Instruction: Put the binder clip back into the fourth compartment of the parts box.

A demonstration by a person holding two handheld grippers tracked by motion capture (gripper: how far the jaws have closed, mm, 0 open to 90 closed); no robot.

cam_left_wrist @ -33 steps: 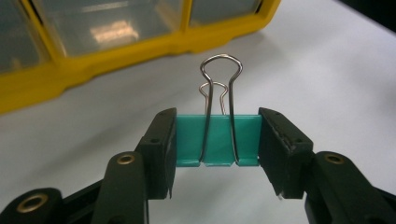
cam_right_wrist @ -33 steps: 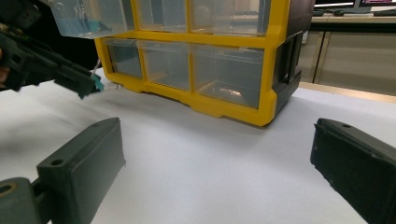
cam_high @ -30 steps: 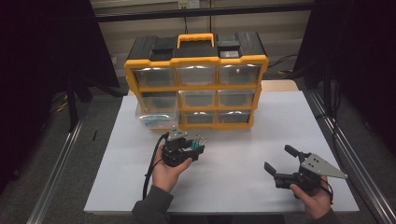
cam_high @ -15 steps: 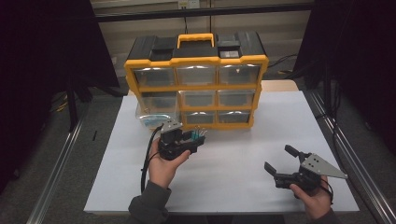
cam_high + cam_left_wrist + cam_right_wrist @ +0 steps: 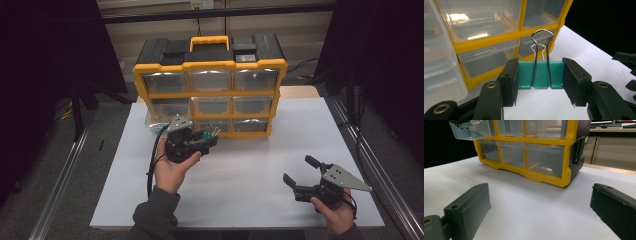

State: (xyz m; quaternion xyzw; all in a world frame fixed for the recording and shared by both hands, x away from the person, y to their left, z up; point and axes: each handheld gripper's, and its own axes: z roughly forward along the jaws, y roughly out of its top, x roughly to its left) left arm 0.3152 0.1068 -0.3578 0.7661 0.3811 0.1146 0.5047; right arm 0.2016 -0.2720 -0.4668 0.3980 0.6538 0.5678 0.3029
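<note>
The left gripper (image 5: 540, 82) clamps a teal binder clip (image 5: 540, 75) by its sides, wire handles up, held above the table (image 5: 250, 165) just before the yellow cabinet (image 5: 210, 92). From above, the clip (image 5: 204, 136) is mostly hidden by the gripper. A pulled-out drawer (image 5: 470, 128) is cut off. The right gripper (image 5: 296, 171) rests near the table's edge, jaws wide apart, holding nothing.

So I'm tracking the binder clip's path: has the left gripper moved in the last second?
Yes. The left gripper, shut on the teal binder clip, has risen toward the yellow drawer organizer, closing on its bottom row.
</note>
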